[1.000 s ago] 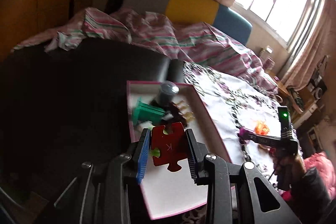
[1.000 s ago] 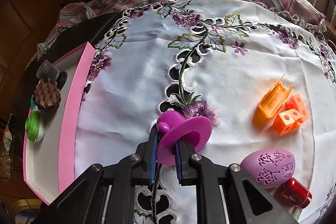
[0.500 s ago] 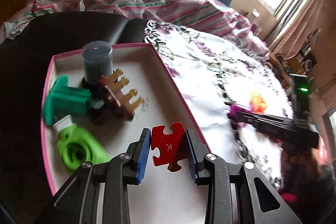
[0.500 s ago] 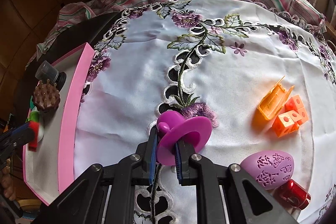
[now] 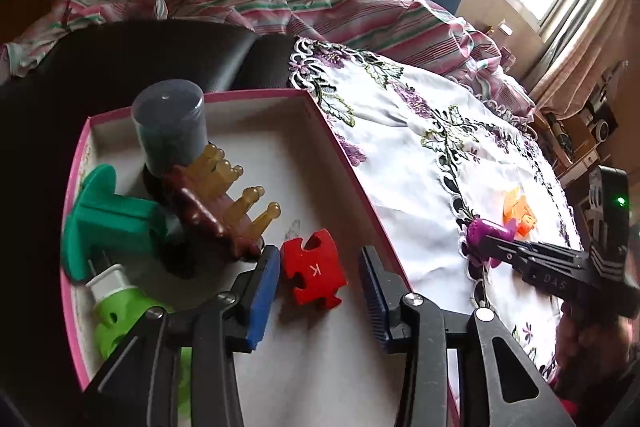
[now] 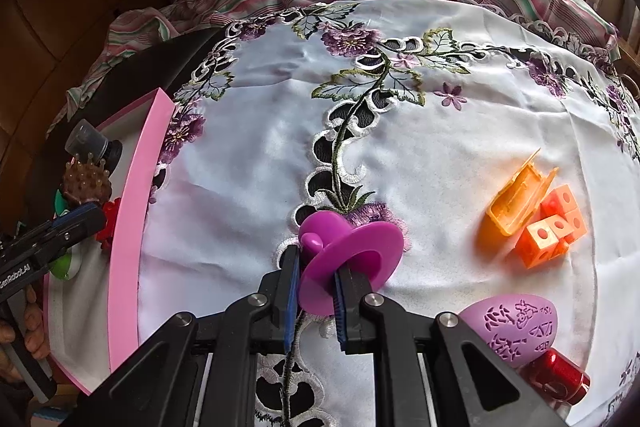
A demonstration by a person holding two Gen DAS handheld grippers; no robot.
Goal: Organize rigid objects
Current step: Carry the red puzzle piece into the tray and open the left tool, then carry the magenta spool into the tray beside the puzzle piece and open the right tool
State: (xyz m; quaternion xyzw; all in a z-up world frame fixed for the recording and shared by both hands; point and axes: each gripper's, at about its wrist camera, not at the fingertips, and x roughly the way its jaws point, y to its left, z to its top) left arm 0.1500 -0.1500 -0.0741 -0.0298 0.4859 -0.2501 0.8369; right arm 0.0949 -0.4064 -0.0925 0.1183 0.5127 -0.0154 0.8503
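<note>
Inside the pink-rimmed cardboard box (image 5: 340,147), a red K-marked jigsaw piece (image 5: 314,273) lies released between the left hand-held gripper (image 5: 320,291), whose jaws have just been opening; a purple plastic pacifier (image 6: 344,259) is clenched by the right hand-held gripper (image 6: 316,291).

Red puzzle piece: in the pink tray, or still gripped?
In the tray. The puzzle piece lies on the floor of the tray, and the left gripper has just been opening, its pads clear on both sides.

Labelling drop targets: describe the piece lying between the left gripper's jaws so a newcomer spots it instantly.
Start at the shallow pink-rimmed cardboard tray at the left edge of the embroidered white tablecloth. On its white floor, near the right wall, lies a flat red jigsaw-shaped piece between the left gripper's just-opened blue pads. It alone is red and bears a letter K.
</note>
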